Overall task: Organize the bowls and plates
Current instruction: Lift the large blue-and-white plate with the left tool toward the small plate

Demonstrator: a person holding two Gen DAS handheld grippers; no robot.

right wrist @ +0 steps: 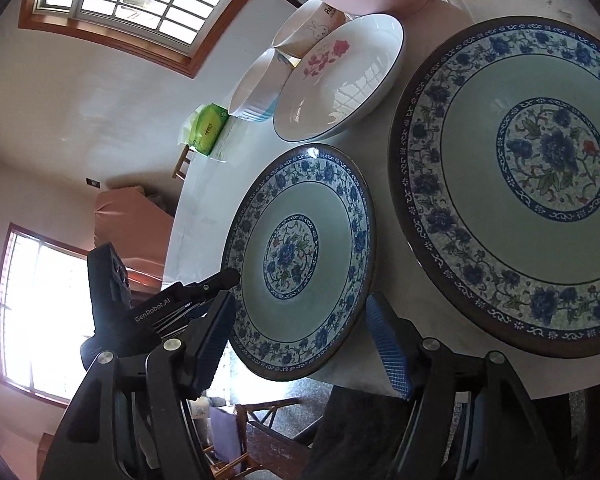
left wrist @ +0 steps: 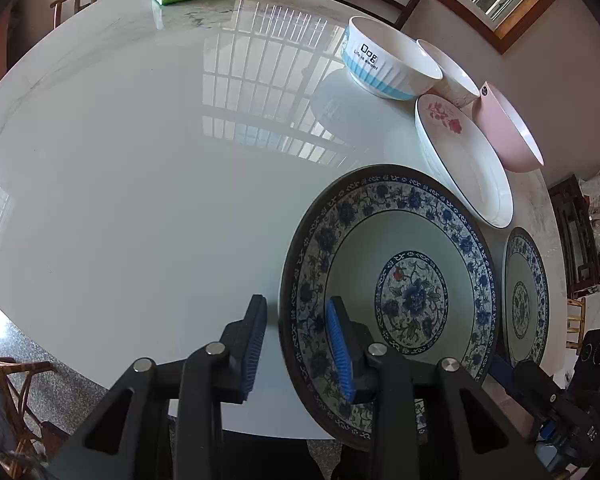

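While both grippers gape, every plate (left wrist: 388, 296) and bowl (left wrist: 392, 60) sits empty.

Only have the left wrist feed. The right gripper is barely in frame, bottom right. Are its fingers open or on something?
Observer: Open. The right gripper has one finger on either side of the small blue plate at its near rim, not closed on it.
Operator: The small bowl behind the Dog bowl, any marking?
Observer: Yes, the small bowl has a rabbit drawing on its side.
Operator: Is the small plate fully on the table?
Observer: It seems not. Its near edge appears to hang past the edge of the table, and floor shows below it.
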